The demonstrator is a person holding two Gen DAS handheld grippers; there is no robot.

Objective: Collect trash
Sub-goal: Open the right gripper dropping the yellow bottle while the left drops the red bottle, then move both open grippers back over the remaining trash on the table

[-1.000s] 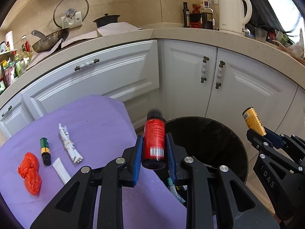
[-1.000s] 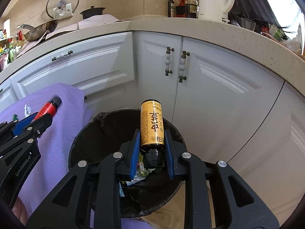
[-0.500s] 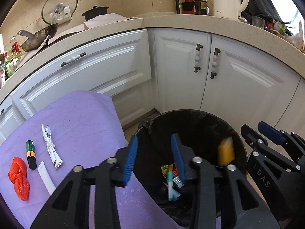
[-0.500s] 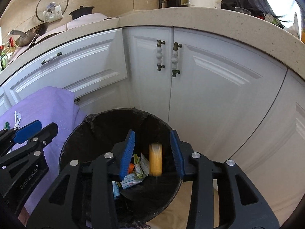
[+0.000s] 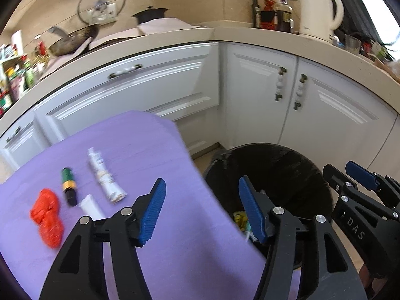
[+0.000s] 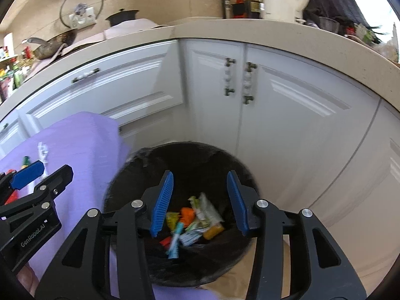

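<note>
The left gripper [image 5: 201, 211] is spread wide and holds nothing. It sits over the right edge of the purple cloth [image 5: 140, 155] on the desk, with one blue finger over the cloth and the other over the black bin [image 5: 295, 165]. The right gripper [image 6: 200, 200] is wide too, and it holds nothing. It hangs right above the bin [image 6: 190, 155], and the trash pile [image 6: 193, 221] shows between its blue fingers, down at the bottom of the bin. The pile has bright wrappers, an orange bit, a yellow thing and a light blue tube, all a bit blurry.

More trash lies on the cloth, to the left of the left gripper. There is a crumpled red piece [image 5: 47, 216] nearest the left edge. Just beside it is a small green bottle [image 5: 68, 185] with a black end. A white tube [image 5: 90, 206] lies near the bottle's black end. A white squeezed tube [image 5: 105, 176] lies a little to the right of the bottle.

White cupboards [image 5: 262, 95] stand behind the bin. A white kettle [image 5: 318, 12] stands far back on the counter.
</note>
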